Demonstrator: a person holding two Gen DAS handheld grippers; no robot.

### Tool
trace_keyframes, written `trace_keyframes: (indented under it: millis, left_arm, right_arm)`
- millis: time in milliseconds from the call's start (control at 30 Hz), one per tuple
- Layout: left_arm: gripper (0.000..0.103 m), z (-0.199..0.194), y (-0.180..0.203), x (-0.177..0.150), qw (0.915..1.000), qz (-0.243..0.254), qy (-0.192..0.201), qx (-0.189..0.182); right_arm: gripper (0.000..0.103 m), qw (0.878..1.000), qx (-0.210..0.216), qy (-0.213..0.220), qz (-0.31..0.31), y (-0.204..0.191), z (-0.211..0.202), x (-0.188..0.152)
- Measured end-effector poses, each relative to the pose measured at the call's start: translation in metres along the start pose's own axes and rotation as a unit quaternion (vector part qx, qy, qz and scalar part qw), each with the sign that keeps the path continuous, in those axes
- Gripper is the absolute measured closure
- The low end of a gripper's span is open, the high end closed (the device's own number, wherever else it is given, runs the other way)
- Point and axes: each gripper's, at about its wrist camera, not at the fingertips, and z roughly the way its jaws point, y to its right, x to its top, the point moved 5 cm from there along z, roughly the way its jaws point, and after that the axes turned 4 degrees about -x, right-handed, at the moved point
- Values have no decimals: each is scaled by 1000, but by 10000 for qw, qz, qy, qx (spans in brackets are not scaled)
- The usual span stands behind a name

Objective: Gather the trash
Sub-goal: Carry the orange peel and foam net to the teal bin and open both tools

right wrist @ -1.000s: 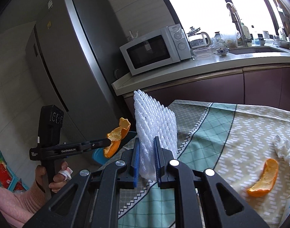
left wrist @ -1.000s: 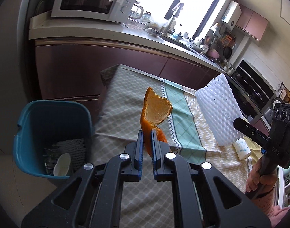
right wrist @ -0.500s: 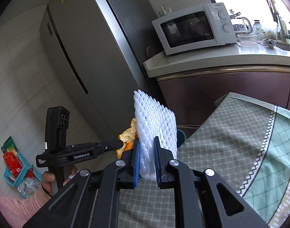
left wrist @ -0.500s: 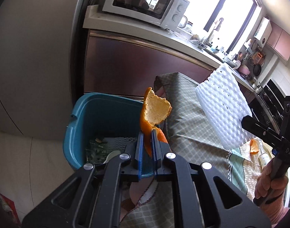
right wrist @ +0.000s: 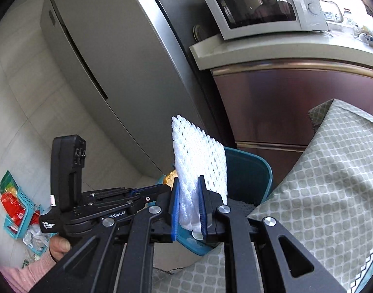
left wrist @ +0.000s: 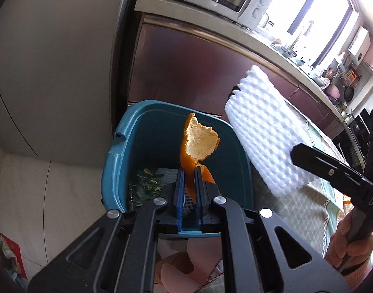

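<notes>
Tongs (left wrist: 188, 171) gripping peel (left wrist: 198, 144) above bin (left wrist: 118, 156)

Orange peel (left wrist: 197, 144) and white foam net (left wrist: 264, 131) held above teal bin (left wrist: 118, 161).

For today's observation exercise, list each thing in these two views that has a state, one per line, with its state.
left gripper: shut on the orange peel
orange peel: pinched upright, held over the bin
right gripper: shut on the foam net
foam net: clamped, standing upright
teal bin: open-topped, trash already inside
microwave: door shut
fridge: doors shut
</notes>
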Motion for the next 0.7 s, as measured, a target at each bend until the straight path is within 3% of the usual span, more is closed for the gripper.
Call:
trace_keyframes:
  millis: [300,433,700]
  left_arm:
    - [94,37,-6,1,9998,-51,-206,64]
    - [93,47,-5,0,9997,-44,-228,102]
    - [93,43,8,-3,9999,38,-112,3]
  right_arm:
    - [84,9987,-327,-369,145,12,39,-7]
    - [72,9987,-355,-294,213,17,38,-8]
    - [71,9991,-289,-212,234,20,24,-16]
